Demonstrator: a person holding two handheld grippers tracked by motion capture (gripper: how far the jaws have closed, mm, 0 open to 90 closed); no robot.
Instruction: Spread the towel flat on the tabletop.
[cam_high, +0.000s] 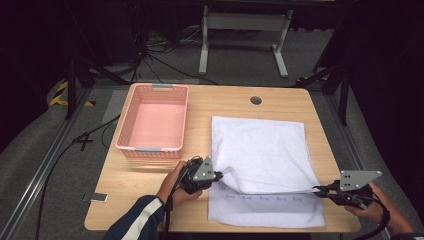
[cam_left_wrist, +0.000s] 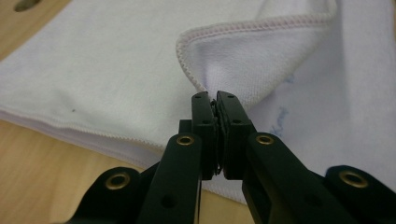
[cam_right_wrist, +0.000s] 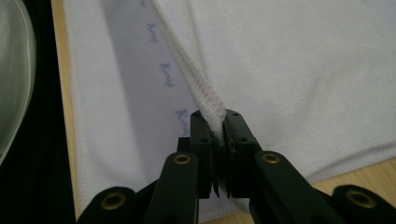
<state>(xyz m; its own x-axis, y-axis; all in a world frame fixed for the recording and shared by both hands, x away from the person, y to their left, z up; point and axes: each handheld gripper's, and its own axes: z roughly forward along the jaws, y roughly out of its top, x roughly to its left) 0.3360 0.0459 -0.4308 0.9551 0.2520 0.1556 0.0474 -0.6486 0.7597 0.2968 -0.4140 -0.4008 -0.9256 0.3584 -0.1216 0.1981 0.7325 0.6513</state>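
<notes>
A white towel (cam_high: 260, 147) lies on the wooden table (cam_high: 125, 190), with small blue lettering on its lower layer near the front edge. My left gripper (cam_high: 220, 176) is shut on the near left corner of the upper layer and holds it just above the lower layer. My right gripper (cam_high: 316, 189) is shut on the stitched hem at the near right corner, and the hem runs taut between the two. In the left gripper view the jaws (cam_left_wrist: 215, 96) pinch the folded corner of the towel (cam_left_wrist: 116, 70). In the right gripper view the jaws (cam_right_wrist: 217, 116) clamp the hem of the towel (cam_right_wrist: 289, 60).
An empty pink plastic basket (cam_high: 150, 149) stands at the table's back left, beside the towel. A round cable hole (cam_high: 256, 100) sits near the far edge. A small flat device (cam_high: 98, 197) lies at the front left corner. Cables and a desk frame (cam_high: 245, 40) are on the floor behind.
</notes>
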